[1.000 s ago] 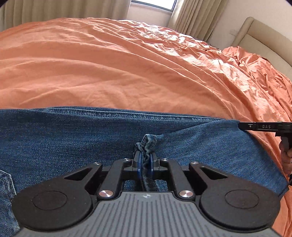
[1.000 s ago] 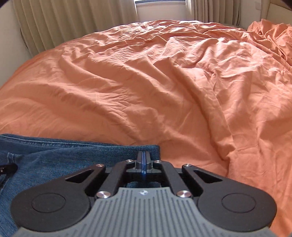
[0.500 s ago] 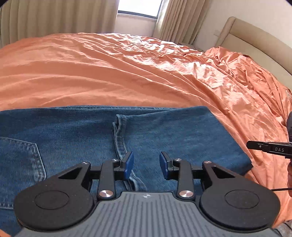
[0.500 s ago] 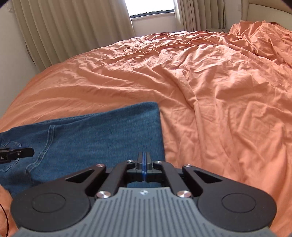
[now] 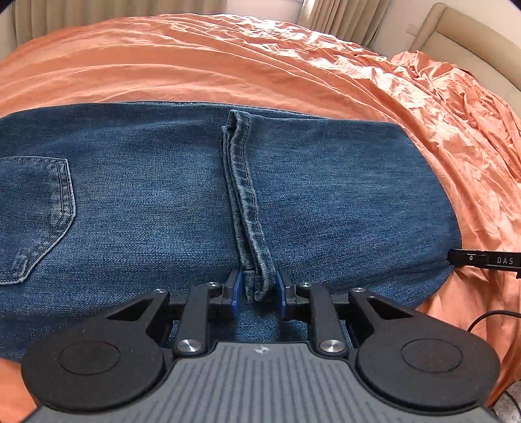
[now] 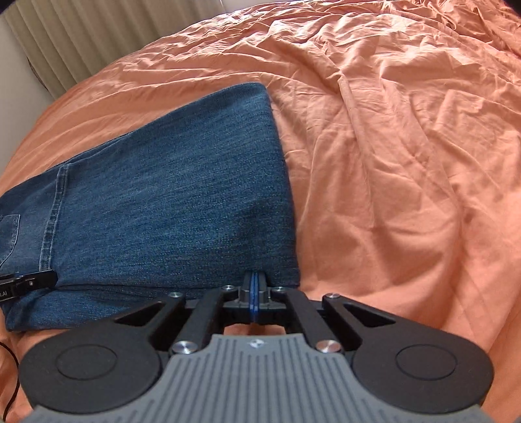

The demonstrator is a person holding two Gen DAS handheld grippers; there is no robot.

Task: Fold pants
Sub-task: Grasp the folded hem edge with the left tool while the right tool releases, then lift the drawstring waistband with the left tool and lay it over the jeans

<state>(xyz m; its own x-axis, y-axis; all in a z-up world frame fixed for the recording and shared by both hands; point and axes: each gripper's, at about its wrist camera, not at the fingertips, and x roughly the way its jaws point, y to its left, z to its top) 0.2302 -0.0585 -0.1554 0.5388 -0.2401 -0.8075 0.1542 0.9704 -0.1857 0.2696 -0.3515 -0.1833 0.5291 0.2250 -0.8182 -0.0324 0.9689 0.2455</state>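
Blue jeans (image 5: 162, 211) lie folded flat on the orange bed sheet (image 5: 228, 58), back pocket (image 5: 35, 208) at the left. The leg hems (image 5: 242, 182) run as a stitched band down the middle toward me. My left gripper (image 5: 259, 288) straddles the near end of that band. Its jaws are closing, and the blue pads (image 5: 237, 289) stand just clear of the denim. In the right wrist view the jeans (image 6: 179, 195) fill the left half. My right gripper (image 6: 254, 293) is shut at their near right corner, with nothing seen between its pads.
A beige headboard (image 5: 456, 26) and bunched orange bedding (image 5: 456, 97) sit at the far right. Curtains (image 6: 81, 39) hang behind the bed. A black cable (image 5: 488, 317) trails at the right. The right gripper's finger (image 5: 482, 260) touches the jeans' right edge.
The left gripper let go of the bunched hem, opened wide, and has now narrowed around the flat hem. Both grippers pulled back toward the near edge; the right stayed shut.
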